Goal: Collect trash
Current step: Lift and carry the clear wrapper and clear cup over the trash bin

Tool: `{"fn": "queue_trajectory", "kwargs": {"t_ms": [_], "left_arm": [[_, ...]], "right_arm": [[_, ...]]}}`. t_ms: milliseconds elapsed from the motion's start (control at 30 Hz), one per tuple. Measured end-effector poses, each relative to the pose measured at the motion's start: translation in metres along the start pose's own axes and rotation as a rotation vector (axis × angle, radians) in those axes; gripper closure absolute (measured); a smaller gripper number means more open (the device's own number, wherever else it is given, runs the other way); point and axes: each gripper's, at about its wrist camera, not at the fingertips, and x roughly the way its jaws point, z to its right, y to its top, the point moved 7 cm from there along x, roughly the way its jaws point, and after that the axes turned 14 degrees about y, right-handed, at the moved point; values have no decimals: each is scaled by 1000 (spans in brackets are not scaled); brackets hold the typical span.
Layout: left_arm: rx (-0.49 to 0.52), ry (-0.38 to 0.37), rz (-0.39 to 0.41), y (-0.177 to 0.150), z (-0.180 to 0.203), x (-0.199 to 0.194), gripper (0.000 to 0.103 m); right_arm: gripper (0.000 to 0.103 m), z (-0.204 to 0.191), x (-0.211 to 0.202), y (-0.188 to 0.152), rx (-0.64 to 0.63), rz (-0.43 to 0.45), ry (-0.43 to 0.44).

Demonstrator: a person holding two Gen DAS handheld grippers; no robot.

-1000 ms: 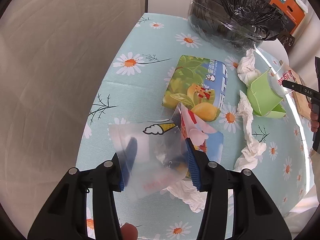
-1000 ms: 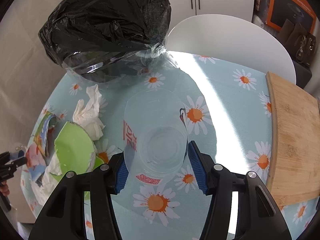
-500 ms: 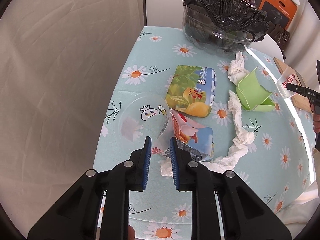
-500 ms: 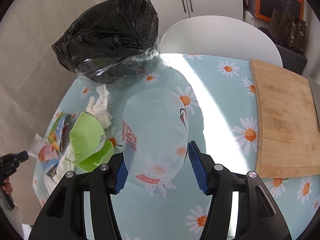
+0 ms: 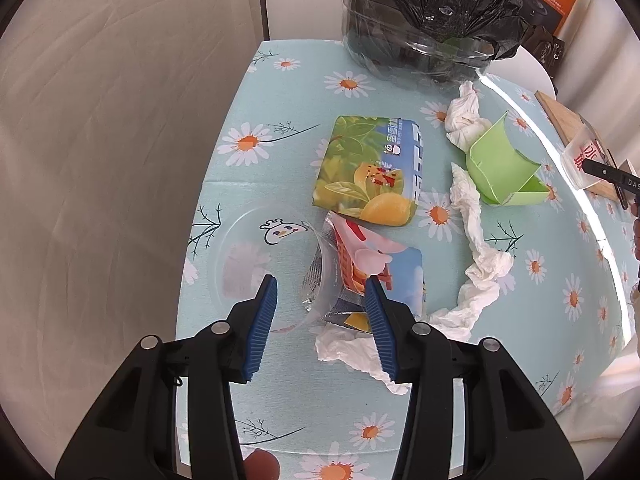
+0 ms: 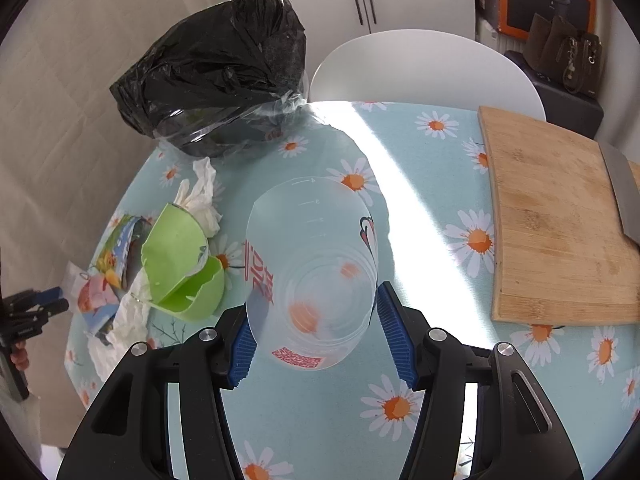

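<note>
Bench (image 5: 280, 128) lay bare toward the upper left of the left wrist view; its edge ran along the curtain. Wrappers, tissue (image 5: 476, 248) and a green carton (image 5: 500, 168) crowded centre-right, below the black-lined bin (image 5: 420, 20). Left hand-held gripper (image 5: 320, 300), just opening, straddled a clear cup's (image 5: 272, 256) rim, unpinched. Right hand-held gripper (image 6: 316, 320) clamped another clear cup (image 6: 312, 264), lower centre.

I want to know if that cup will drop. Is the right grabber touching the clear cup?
Touching. The right wrist view shows the right gripper with both blue pads pressed against the sides of the clear cup, holding it above the table.
</note>
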Motion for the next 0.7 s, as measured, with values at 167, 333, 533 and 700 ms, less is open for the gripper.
{"fn": "queue_trajectory", "kwargs": {"t_ms": [167, 333, 533, 700], "left_arm": [[14, 2, -36, -4, 3, 9, 100], [27, 32, -13, -8, 2, -8, 100], [32, 72, 38, -1, -2, -39, 100], [28, 83, 101, 15, 1, -65, 100]], "right_arm": [[51, 3, -6, -4, -13, -6, -23], [51, 3, -13, -5, 5, 19, 9], [51, -1, -21, -4, 18, 47, 49], [51, -10, -36, 3, -8, 87, 57]]}}
